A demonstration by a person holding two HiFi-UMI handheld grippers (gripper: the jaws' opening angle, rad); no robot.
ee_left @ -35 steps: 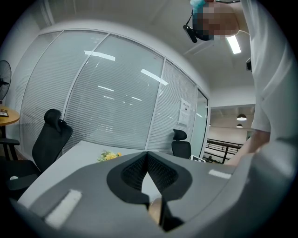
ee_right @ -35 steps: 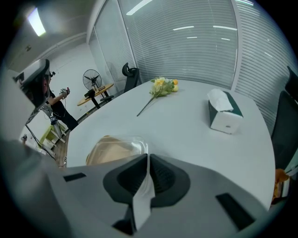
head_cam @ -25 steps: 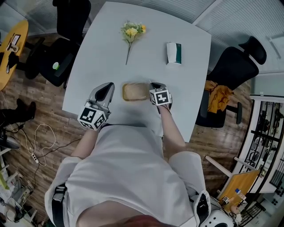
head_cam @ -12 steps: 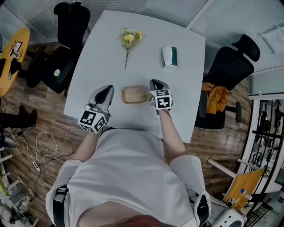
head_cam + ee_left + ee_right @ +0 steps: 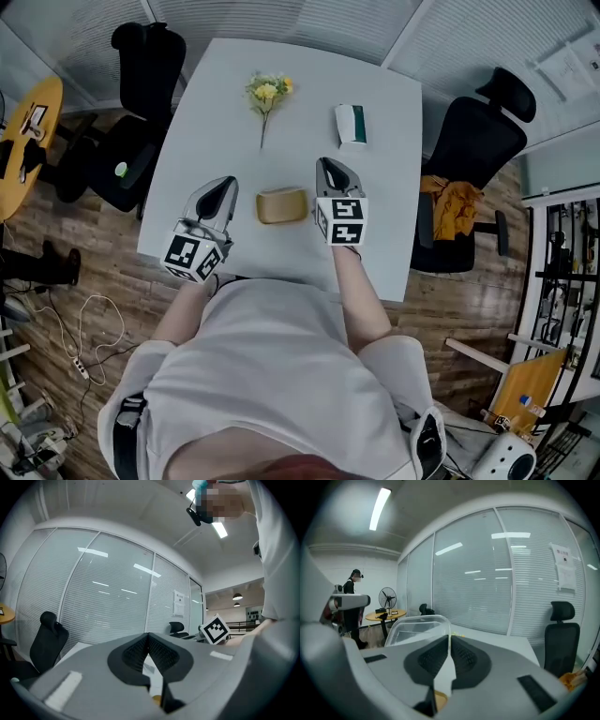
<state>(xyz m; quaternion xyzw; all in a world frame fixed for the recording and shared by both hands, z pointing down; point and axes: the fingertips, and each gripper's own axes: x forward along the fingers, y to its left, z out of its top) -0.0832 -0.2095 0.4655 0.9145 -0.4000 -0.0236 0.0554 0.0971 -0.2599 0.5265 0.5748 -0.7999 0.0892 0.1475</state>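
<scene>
A tan, loaf-like food container [image 5: 282, 205] lies on the white table [image 5: 211, 131] between my two grippers. My right gripper [image 5: 325, 166] is just right of it, raised and shut on the edge of a clear plastic lid [image 5: 412, 624] that stands up in front of its jaws [image 5: 449, 639]. My left gripper [image 5: 225, 184] hovers to the left of the container, apart from it. Its jaws [image 5: 149, 637] point upward and are shut with nothing seen between them. The right gripper's marker cube [image 5: 214, 628] shows in the left gripper view.
A yellow flower sprig [image 5: 266, 92] and a white-and-green tissue box [image 5: 352, 125] lie at the far end of the table. Black office chairs [image 5: 150, 56] [image 5: 492, 122] stand at both sides. Glass walls with blinds enclose the room. A person [image 5: 351, 599] stands in the distance.
The right gripper has risen and tilted up, carrying the clear lid off the tan container. The left gripper has tilted up too and no longer looks at the table.
</scene>
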